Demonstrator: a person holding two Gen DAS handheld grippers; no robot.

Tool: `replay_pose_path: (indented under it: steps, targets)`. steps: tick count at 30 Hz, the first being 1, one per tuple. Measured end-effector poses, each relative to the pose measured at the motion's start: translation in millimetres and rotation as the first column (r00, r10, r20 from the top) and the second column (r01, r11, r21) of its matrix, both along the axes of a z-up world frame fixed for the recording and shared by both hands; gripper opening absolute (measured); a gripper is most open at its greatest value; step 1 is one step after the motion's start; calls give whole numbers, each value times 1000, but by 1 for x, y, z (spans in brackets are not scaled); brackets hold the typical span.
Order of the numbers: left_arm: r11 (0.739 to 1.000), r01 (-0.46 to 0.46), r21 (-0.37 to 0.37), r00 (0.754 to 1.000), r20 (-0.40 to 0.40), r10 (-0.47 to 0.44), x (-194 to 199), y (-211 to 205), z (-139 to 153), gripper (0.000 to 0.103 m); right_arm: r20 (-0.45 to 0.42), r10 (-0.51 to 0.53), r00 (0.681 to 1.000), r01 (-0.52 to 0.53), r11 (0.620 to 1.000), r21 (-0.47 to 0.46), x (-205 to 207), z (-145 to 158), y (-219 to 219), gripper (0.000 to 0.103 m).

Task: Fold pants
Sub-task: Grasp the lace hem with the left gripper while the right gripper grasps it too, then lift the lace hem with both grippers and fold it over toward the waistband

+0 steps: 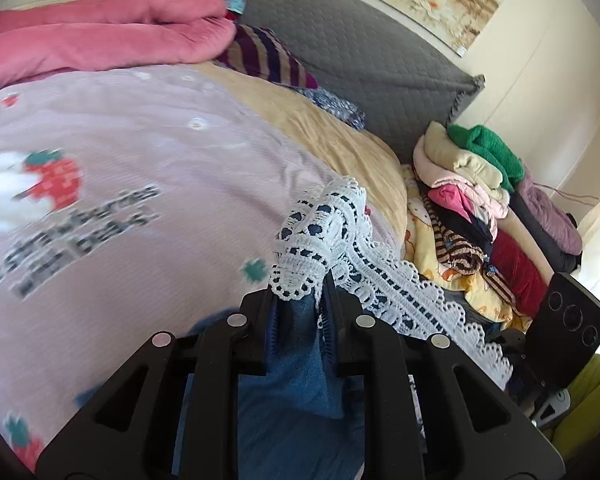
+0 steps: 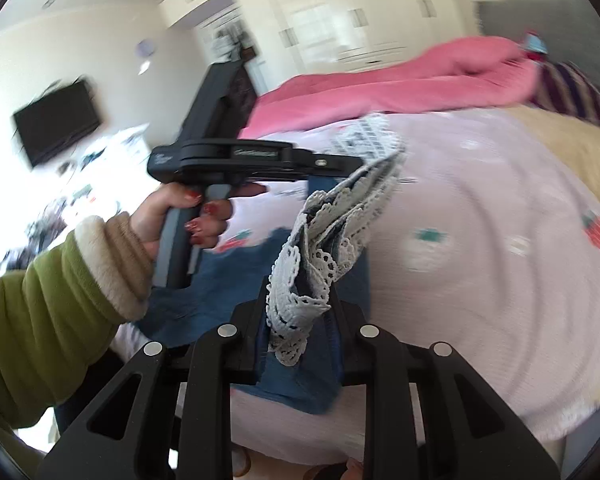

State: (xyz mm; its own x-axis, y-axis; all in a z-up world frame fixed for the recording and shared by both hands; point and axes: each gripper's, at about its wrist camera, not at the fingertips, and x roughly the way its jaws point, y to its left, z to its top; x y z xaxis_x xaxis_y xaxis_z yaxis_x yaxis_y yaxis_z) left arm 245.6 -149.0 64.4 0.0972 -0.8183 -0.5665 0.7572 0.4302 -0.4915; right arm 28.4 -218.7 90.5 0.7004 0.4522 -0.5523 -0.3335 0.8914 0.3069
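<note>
The pants (image 1: 292,392) are blue denim with white lace trim (image 1: 328,224) at the hem. My left gripper (image 1: 300,292) is shut on the lace-trimmed denim edge and holds it above the pink bedspread. My right gripper (image 2: 300,300) is shut on another part of the lace hem (image 2: 300,276), with blue denim (image 2: 216,292) hanging below. The left gripper (image 2: 332,168) shows in the right wrist view, held by a hand with red nails, gripping the far end of the same lace edge.
A pink bedspread (image 1: 140,168) with strawberry prints covers the bed. A pink quilt (image 1: 100,36) and grey headboard (image 1: 360,56) lie behind. A pile of clothes (image 1: 472,200) sits to the right. A wall TV (image 2: 56,124) hangs far left.
</note>
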Motion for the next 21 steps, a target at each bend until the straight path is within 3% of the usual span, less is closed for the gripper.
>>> replay_pose_path:
  steps: [7,11,15,21]
  targets:
    - [993,-120,19,990,-71,121,-8,77,-29,15,-73,169,983,-178,974,-137,19,-28,85,23]
    - [974,-224,17,964,-142,224,-8,117,-44,38,-99,223,970,-240,943,-229,17,-46,121,26]
    - [939,-343,-37,922,-204,329,-4,162,-36,58,-115,273,955,-293,924,-246,12,-59,147,36]
    - [910,-414,-41,879,-279,387,-14,191,-31,72,-92,367,925,-379,897,-227,-5,-62,165,58]
